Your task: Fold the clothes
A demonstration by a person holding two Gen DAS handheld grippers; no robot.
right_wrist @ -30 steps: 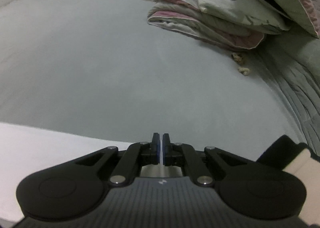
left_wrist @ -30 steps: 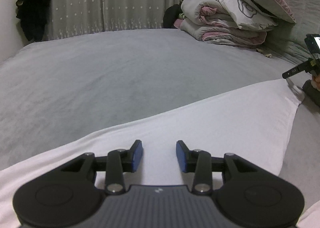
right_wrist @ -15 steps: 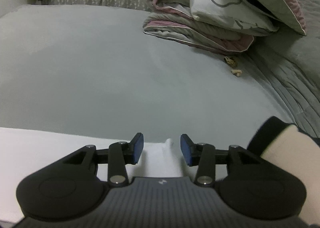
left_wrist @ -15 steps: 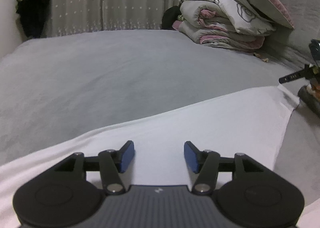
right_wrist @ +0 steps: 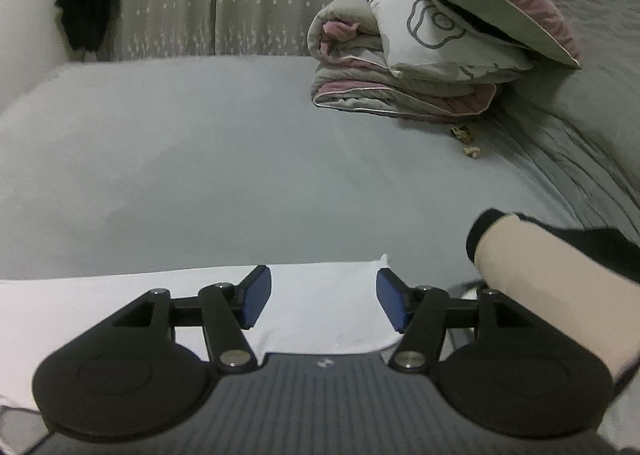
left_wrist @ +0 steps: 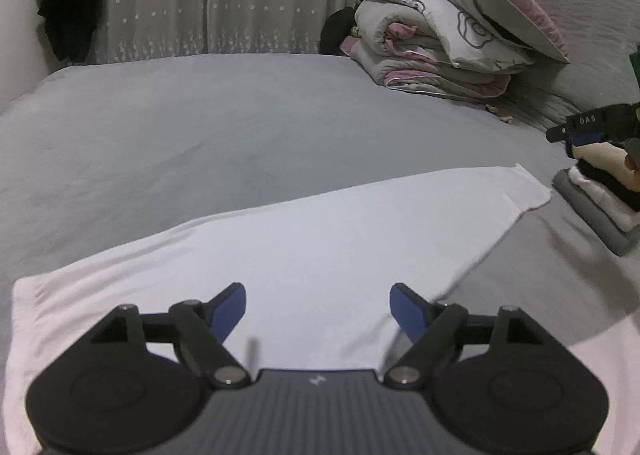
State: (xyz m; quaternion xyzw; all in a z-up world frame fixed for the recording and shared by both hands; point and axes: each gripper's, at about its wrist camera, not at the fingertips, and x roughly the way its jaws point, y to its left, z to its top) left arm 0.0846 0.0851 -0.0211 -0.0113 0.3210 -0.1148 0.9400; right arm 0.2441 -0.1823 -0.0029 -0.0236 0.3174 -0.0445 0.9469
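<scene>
A wide grey bed [left_wrist: 224,127] carries a white folded cloth garment [left_wrist: 320,239] lying flat near its front edge. Above the garment, the left gripper [left_wrist: 318,305] is spread wide and empty; the right gripper [right_wrist: 323,297] gapes over its far corner, gripping nothing. Only the left view shows a small stack of folded clothes [left_wrist: 596,199] just beside the garment.

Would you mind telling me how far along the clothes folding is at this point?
Looks done: the white garment lies flat as a folded panel on the grey bed, and a stack of folded clothes sits to its right. In hand: nothing; the left claw and right claw are both open above it. Left: probably further folds, then stacking.
</scene>
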